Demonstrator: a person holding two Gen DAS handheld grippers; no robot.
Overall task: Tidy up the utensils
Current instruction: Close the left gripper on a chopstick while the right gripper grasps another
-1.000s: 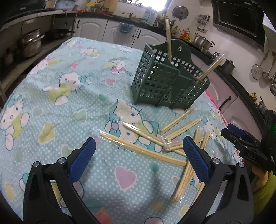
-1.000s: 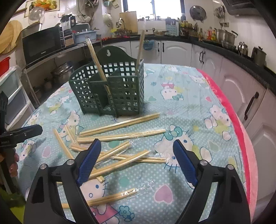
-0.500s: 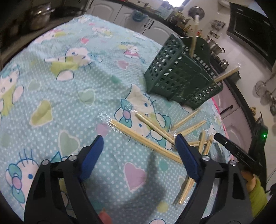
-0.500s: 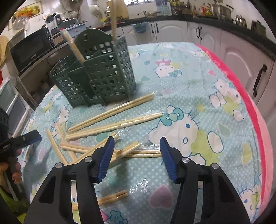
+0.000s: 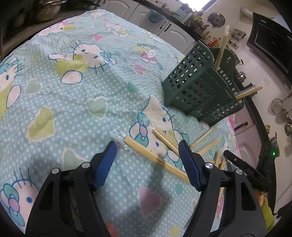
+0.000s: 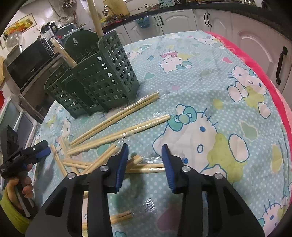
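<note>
A dark green slotted utensil holder stands on the table with wrapped chopstick pairs sticking out of it. Several plastic-wrapped chopstick pairs lie scattered on the cloth in front of it. My left gripper is open, low over one wrapped pair that runs between its fingers. My right gripper is open, narrower than before, low over the ends of two crossed pairs. Each gripper shows in the other's view: the right one, the left one.
The table wears a blue Hello Kitty cloth with a pink edge on the right. Kitchen cabinets, a microwave and pots surround the table.
Both grippers have dropped and tilted toward the cloth. The left one came over the long wrapped pair. The right one narrowed its fingers and came over the crossed pairs.
</note>
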